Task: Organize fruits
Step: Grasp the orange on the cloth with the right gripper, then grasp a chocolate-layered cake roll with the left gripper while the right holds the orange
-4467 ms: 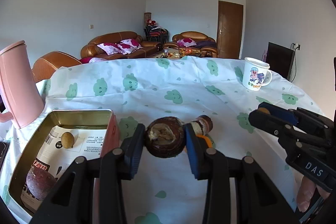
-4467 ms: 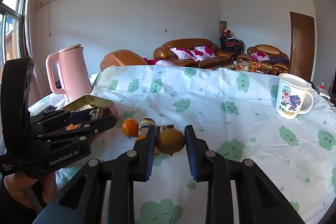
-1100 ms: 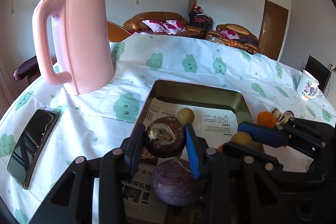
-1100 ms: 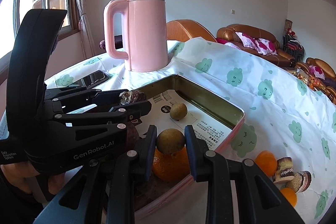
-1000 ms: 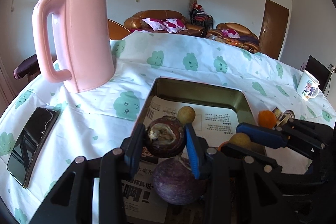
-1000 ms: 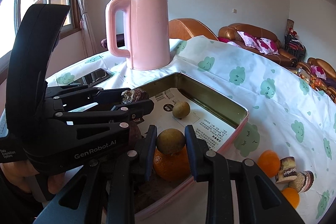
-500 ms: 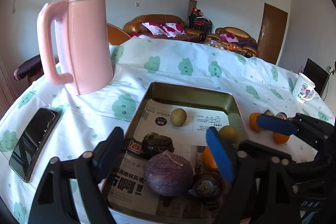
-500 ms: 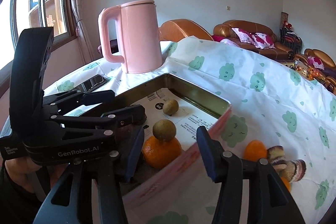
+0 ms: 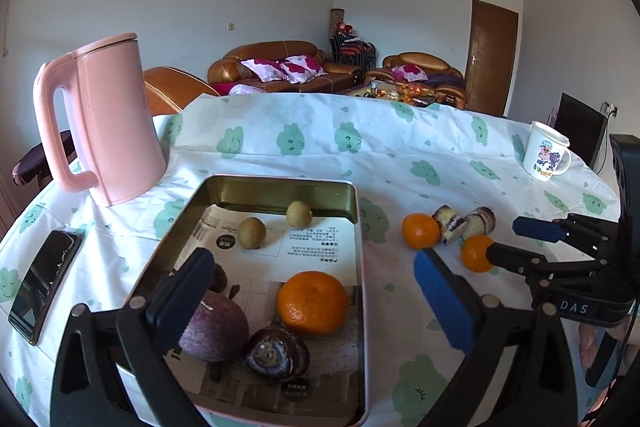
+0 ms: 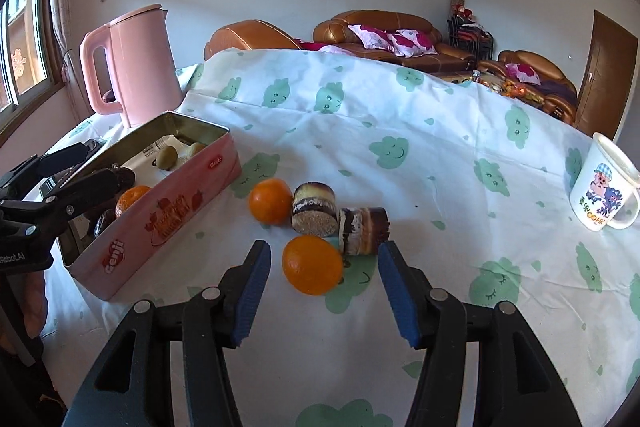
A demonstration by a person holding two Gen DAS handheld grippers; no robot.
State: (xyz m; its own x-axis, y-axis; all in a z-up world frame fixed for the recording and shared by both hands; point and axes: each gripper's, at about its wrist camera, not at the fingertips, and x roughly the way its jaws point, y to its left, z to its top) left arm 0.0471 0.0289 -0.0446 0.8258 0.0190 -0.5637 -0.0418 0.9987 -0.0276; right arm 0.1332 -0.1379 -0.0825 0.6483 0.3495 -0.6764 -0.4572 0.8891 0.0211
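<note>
The pink tin point(image 9: 280, 183) holds a big orange point(image 9: 313, 302), a purple fruit point(image 9: 216, 323), a dark split fruit point(image 9: 276, 351) and two small yellow-green fruits point(image 9: 252, 233). My left gripper point(image 9: 312, 267) hangs over the tin's near end, its jaws opening wide with nothing gripped. On the cloth right of the tin lie two oranges and two cake rolls point(image 10: 314, 209). My right gripper point(image 10: 324, 255) is open around the nearer orange point(image 10: 312, 265), pads clear of it. The other orange point(image 10: 271, 201) sits just behind.
A tall pink kettle point(image 9: 108, 123) stands behind the tin at the left. A dark phone point(image 9: 44, 281) lies near the table's left edge. A white cartoon mug point(image 10: 604, 187) stands at the far right. Sofas and a door are beyond the table.
Both grippers opened: the dark fruit and the small yellow-green fruit now lie in the tin. My right gripper swung right, out of the tin, to the orange on the cloth. The left drew back.
</note>
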